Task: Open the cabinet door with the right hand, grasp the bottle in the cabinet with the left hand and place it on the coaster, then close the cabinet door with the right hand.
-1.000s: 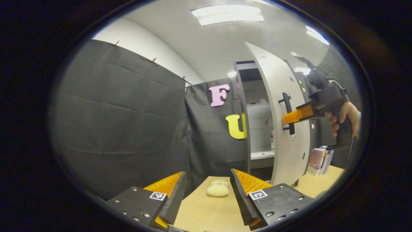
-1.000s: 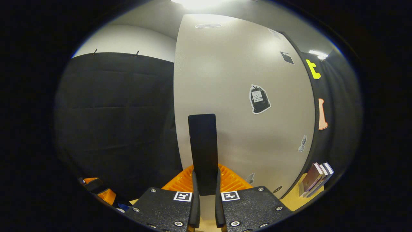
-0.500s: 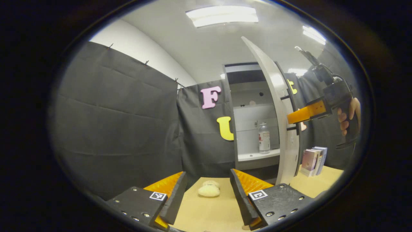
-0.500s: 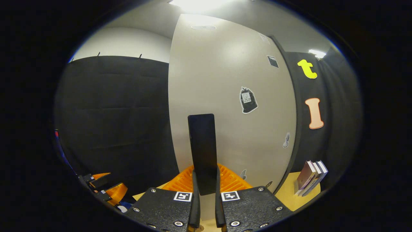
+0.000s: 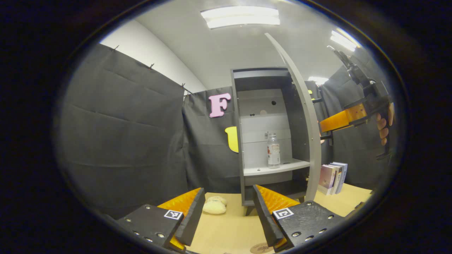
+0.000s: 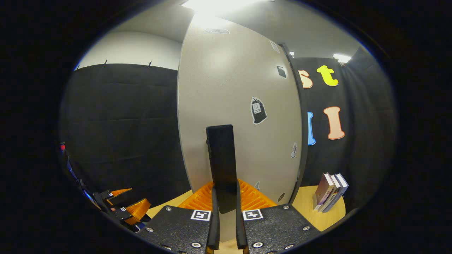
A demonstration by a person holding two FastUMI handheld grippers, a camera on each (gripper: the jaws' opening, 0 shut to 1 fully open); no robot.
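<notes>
Tan table [image 5: 226, 229]: cabinet [image 5: 247, 201], books [image 5: 332, 174], plush toy [image 5: 214, 206], coaster [image 5: 260, 248].

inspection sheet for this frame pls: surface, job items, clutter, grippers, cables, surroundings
Surface: tan table, bare in front of the cabinet.
Job's things: cabinet door swung wide open; bottle upright on the cabinet shelf; coaster at the near table edge.
Clutter: pale plush toy left of the cabinet; books upright to its right.
Grippers: right gripper shut on the black door handle; left gripper open, holding nothing, short of the cabinet.
Cables: nothing seen.
Surroundings: black cloth walls, ceiling lights.
</notes>
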